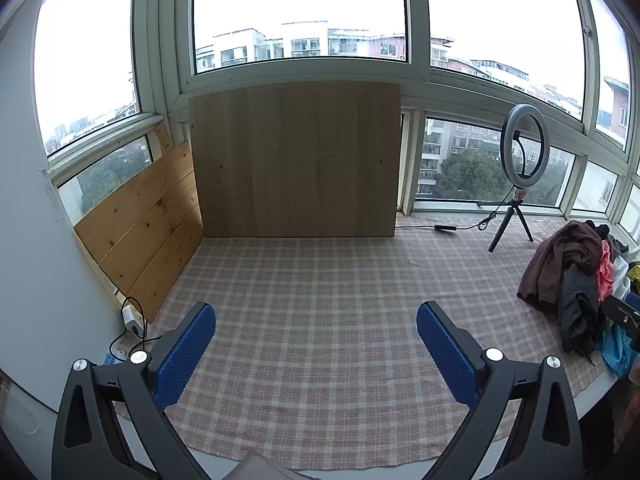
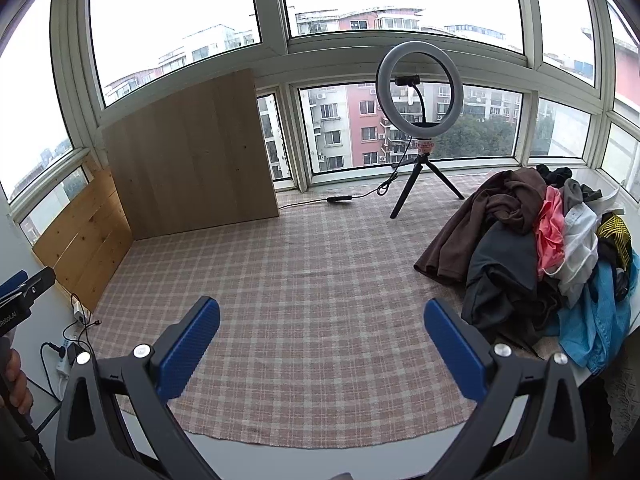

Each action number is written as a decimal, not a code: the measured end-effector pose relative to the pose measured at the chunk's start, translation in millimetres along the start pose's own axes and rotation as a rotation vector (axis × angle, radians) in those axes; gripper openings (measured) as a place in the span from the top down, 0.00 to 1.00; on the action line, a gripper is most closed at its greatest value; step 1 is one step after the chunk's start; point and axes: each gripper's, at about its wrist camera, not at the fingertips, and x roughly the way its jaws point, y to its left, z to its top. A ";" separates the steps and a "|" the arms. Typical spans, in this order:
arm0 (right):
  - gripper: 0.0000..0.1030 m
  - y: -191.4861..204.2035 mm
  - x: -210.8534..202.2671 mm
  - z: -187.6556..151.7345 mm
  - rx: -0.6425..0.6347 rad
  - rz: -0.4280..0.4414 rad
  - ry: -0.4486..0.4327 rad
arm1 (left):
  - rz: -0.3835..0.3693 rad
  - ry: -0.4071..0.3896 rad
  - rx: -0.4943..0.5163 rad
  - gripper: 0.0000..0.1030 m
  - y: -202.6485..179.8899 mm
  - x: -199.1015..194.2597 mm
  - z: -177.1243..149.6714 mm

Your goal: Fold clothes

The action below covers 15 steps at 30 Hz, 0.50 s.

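Taking the plaid cloth as the landmark: off its left edge lean the pine planks, behind its far left stands the pale wooden board, behind its far right the ring light on a tripod, and on its right end sits the heap of clothes, crumpled, with a brown garment uppermost; no folded piece shows. Judging from this, picking well means pinching one garment alone near a seam or shoulder and drawing it onto the bare plaid before spreading it. The left gripper hangs over the cloth's near left, spread wide, holding nothing; the right gripper, nearer the heap, gapes likewise, touching nothing.
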 end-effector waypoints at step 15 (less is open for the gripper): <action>0.00 -0.1 11.7 -1.4 -0.004 -0.008 0.007 | -0.036 0.042 0.036 0.02 -2.0 33.0 0.1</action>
